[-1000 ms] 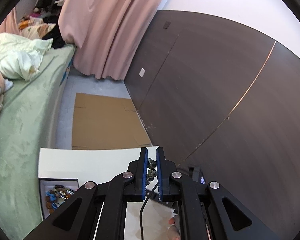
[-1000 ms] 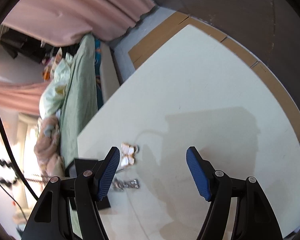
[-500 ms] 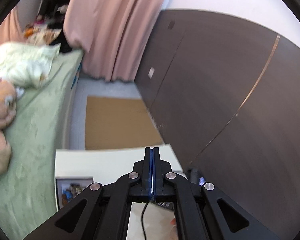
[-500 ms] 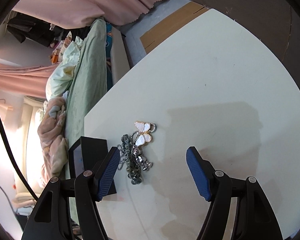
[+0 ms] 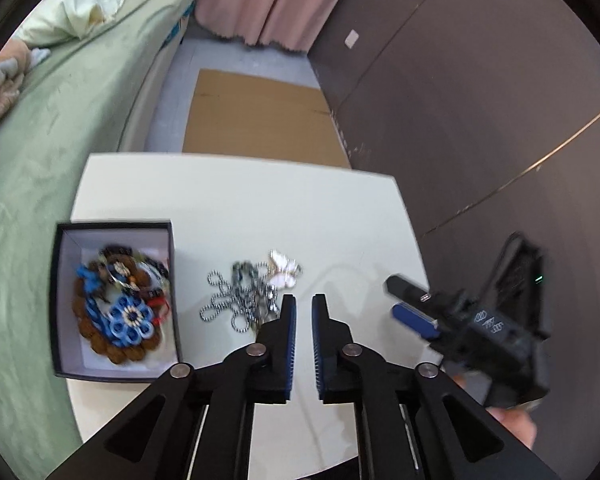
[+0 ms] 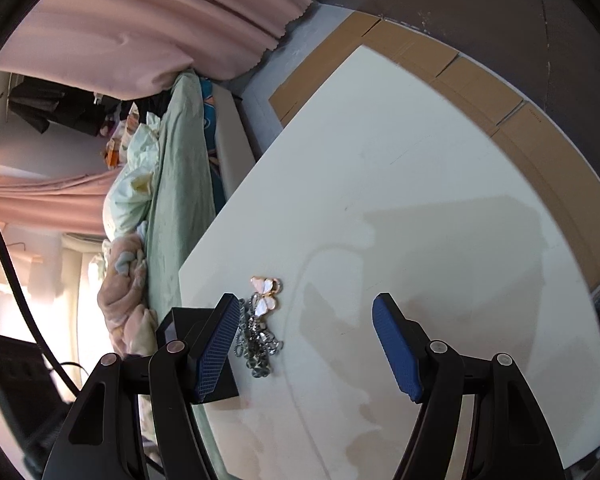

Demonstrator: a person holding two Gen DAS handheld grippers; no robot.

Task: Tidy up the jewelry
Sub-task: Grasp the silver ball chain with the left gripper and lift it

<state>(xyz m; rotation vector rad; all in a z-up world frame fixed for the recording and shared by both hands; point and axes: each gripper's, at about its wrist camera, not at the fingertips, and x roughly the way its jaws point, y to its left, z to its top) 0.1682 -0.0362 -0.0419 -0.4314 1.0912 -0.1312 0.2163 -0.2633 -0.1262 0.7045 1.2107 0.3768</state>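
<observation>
Dropped low now, left gripper (image 5: 303, 309) is opening with nothing in it, just beside the chain pile (image 5: 246, 296) on the desk (image 5: 236, 200); right gripper (image 6: 306, 344) spread wide, empty.

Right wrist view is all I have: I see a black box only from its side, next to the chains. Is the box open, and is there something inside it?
Observer: Yes. The box has no lid on it, and it holds a blue flower piece lying on a ring of brown beads.
Operator: Where is the left gripper?
Observer: The left gripper points at the near edge of the pile of chains. Its jaws are opening, with nothing between them.
Operator: Does any chain touch the box?
Observer: No. A ball chain lies nearest to it, with bare table between the two.
</observation>
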